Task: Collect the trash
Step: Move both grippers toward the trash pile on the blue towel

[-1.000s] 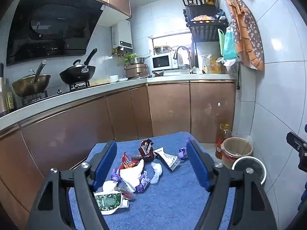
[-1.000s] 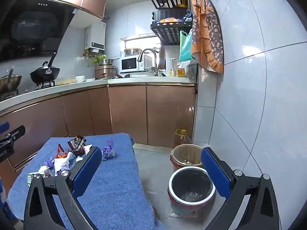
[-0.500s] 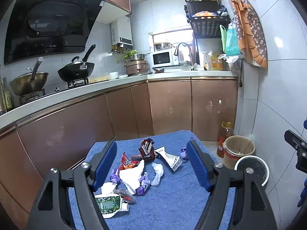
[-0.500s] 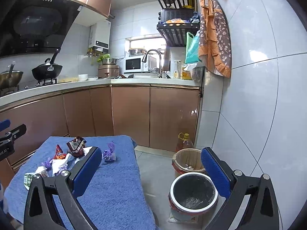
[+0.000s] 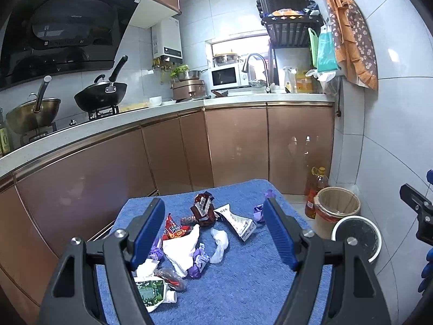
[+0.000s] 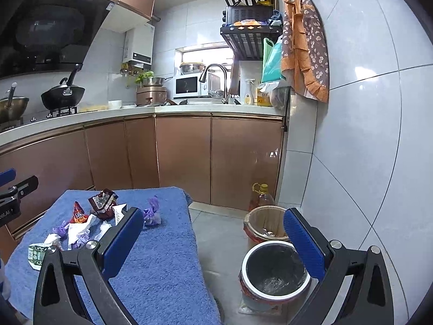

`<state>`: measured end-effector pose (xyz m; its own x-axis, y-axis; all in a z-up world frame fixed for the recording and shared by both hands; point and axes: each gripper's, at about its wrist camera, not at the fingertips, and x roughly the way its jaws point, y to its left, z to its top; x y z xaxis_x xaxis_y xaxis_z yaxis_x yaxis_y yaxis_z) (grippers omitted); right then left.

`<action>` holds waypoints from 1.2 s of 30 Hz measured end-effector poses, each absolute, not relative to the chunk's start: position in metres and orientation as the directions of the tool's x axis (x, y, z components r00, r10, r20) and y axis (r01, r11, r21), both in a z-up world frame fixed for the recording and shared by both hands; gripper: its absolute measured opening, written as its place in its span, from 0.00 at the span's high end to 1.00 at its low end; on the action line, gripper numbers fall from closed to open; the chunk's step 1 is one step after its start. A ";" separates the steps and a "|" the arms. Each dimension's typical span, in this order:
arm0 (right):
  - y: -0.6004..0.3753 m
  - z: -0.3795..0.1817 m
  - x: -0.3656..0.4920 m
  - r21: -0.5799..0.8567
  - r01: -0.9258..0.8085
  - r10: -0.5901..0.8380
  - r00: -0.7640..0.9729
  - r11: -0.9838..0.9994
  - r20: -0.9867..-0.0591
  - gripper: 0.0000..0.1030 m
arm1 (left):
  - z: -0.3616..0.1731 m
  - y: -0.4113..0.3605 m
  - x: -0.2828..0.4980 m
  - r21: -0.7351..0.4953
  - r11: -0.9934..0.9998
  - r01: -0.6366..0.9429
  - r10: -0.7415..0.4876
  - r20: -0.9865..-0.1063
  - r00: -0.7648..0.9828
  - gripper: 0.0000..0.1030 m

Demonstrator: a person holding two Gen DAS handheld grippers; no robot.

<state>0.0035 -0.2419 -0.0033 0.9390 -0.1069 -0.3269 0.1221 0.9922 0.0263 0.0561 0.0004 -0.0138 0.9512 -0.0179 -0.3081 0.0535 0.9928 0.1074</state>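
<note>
Several pieces of trash lie on a blue towel-covered table (image 5: 243, 284): a brown wrapper (image 5: 202, 210), a red wrapper (image 5: 173, 228), white paper (image 5: 180, 249), a white carton (image 5: 236, 220), purple wrappers (image 5: 199, 261) and a green-white pouch (image 5: 150, 293). My left gripper (image 5: 213, 233) is open and empty above the pile. My right gripper (image 6: 213, 239) is open and empty, over the table's right edge and the floor. A white-rimmed black bin (image 6: 274, 269) stands on the floor at the right; it also shows in the left wrist view (image 5: 357, 237).
A beige bin (image 6: 266, 223) and an oil bottle (image 6: 261, 196) stand behind the black bin by the tiled wall (image 6: 365, 135). Copper cabinets (image 6: 184, 157) run behind the table under a counter with woks, microwave and sink.
Both grippers have risen and tilted slightly; the scene sits a little lower in both views. Jaws stay open. The trash has not moved.
</note>
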 end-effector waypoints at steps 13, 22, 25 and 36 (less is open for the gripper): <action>-0.241 -0.010 0.013 0.029 0.126 -0.111 0.944 0.992 -0.311 0.00 | -0.019 0.002 0.065 0.078 0.995 0.057 -0.033 -0.286 0.958 0.28; -0.246 -0.014 0.021 0.043 0.132 -0.112 0.943 0.990 -0.312 0.00 | -0.027 -0.002 0.076 0.045 0.996 0.078 -0.062 -0.290 0.955 0.28; -0.248 -0.017 0.026 0.056 0.133 -0.109 0.942 0.990 -0.318 0.00 | -0.031 -0.001 0.081 0.035 0.996 0.079 -0.065 -0.299 0.952 0.28; -0.248 -0.030 0.044 0.049 0.128 -0.102 0.928 0.991 -0.359 0.00 | -0.047 -0.001 0.103 0.028 0.994 0.104 -0.087 -0.359 0.929 0.28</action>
<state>0.0443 -0.2485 -0.0298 0.9276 -0.1021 -0.3593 0.1281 0.9905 0.0494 0.1027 -0.0006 -0.0473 0.9293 -0.0872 -0.3590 0.1039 0.9942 0.0275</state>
